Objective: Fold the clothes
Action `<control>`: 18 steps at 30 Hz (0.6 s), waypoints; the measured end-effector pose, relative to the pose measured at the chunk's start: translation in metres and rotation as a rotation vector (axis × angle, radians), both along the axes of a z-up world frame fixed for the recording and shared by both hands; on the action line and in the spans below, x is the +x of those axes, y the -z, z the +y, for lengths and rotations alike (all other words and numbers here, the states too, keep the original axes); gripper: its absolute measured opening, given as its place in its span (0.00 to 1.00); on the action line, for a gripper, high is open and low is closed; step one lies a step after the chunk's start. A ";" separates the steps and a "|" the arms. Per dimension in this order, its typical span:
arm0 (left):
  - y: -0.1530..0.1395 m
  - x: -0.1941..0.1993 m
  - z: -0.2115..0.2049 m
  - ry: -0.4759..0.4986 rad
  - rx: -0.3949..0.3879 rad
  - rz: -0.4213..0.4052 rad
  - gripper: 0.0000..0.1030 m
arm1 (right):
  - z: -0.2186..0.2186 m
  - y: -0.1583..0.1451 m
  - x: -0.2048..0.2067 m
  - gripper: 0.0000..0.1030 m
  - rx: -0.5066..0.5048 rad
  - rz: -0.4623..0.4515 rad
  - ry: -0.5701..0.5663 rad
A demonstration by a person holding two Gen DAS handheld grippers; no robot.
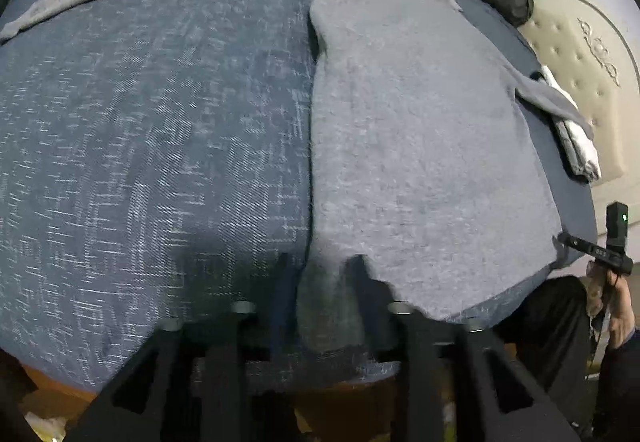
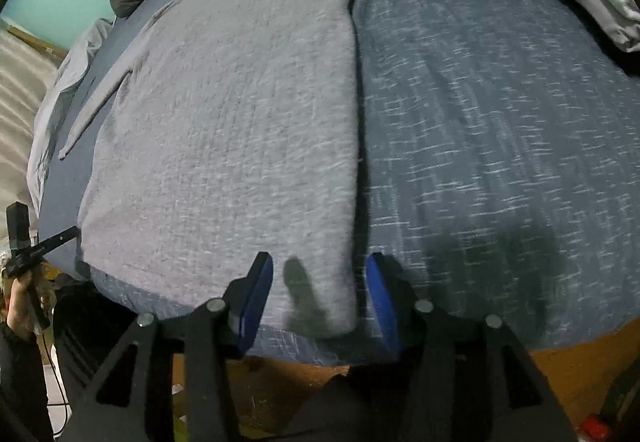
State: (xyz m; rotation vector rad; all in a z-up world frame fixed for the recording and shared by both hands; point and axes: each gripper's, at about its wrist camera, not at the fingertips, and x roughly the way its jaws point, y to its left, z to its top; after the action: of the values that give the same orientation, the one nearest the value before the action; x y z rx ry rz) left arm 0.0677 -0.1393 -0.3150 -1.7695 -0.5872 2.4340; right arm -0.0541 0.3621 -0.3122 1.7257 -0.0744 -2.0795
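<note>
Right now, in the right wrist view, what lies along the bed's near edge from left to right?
Hand gripping the other black gripper → folded grey knit garment → left blue-padded finger → garment's folded right edge → right blue-padded finger → bare dark blue flecked bedspread.

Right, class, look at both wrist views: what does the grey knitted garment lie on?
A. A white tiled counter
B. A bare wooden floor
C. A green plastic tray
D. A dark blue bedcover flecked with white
D: the grey knitted garment is spread flat on the dark blue bedcover flecked with white, which shows beside it and under its near hem in both views.
</note>
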 end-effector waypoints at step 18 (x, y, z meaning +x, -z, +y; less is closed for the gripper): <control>-0.023 0.010 -0.038 0.030 0.048 0.025 0.04 | 0.005 -0.039 0.009 0.04 0.030 0.114 -0.088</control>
State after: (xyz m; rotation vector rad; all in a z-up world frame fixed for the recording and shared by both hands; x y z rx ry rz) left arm 0.0774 -0.1770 -0.2922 -1.7149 -0.6071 2.3976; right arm -0.0455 0.3675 -0.2735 1.5940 0.0655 -2.1196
